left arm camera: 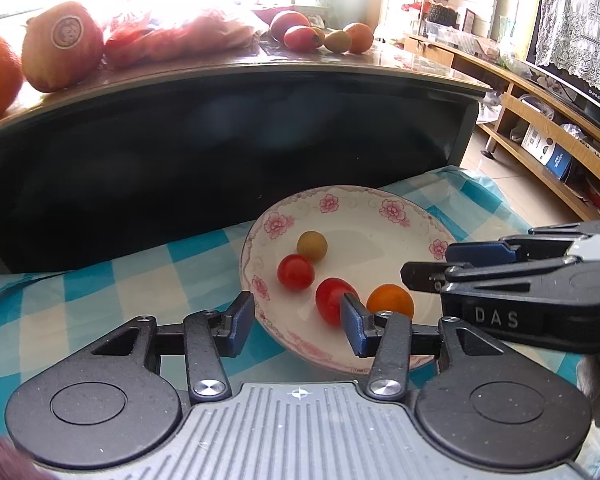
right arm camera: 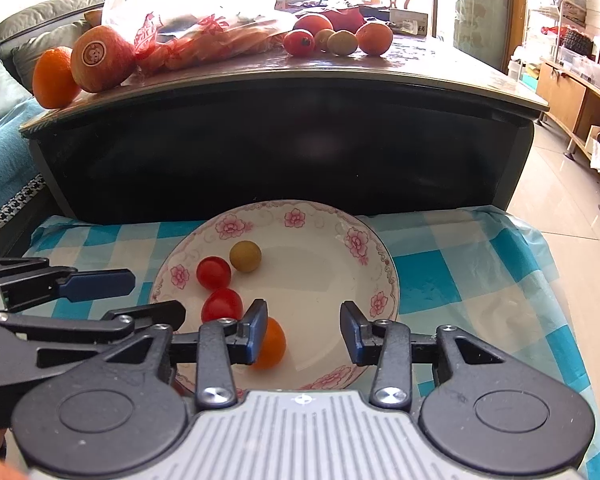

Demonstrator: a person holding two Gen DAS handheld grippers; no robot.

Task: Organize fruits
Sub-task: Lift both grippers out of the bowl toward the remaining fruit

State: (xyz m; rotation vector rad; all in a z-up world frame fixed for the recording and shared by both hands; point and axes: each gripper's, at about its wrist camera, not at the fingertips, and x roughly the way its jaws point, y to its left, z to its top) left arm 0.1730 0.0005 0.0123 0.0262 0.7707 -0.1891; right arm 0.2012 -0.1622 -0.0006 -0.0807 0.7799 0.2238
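Filling the plate [right arm camera: 374,264] looks like the step in hand, and most of the fruit waits up on the dark tabletop [right arm camera: 420,66] behind it: a stickered orange fruit [right arm camera: 102,58] and a plain orange [right arm camera: 54,78] at its left edge, a heap in a plastic bag [right arm camera: 204,36] mid-way, a small cluster [right arm camera: 336,38] toward the right.

The plate sits on the checked cloth [right arm camera: 460,272] below, near that tabletop's front edge, holding four small fruits: a yellow-green one [right arm camera: 245,256], two red tomatoes [right arm camera: 213,273] and an orange one [right arm camera: 274,344] nearest the cameras.

Both claws hang wide and empty over the plate's near rim, the left claw [left arm camera: 298,320] over its left side and the right claw [right arm camera: 304,330] over its middle. I judge it wise to lift one clear before reaching up, so they do not knock, and to close gently on soft fruit.

The right claw's left finger [right arm camera: 256,330] covers part of the orange fruit. The bag's contents are washed out by window glare.
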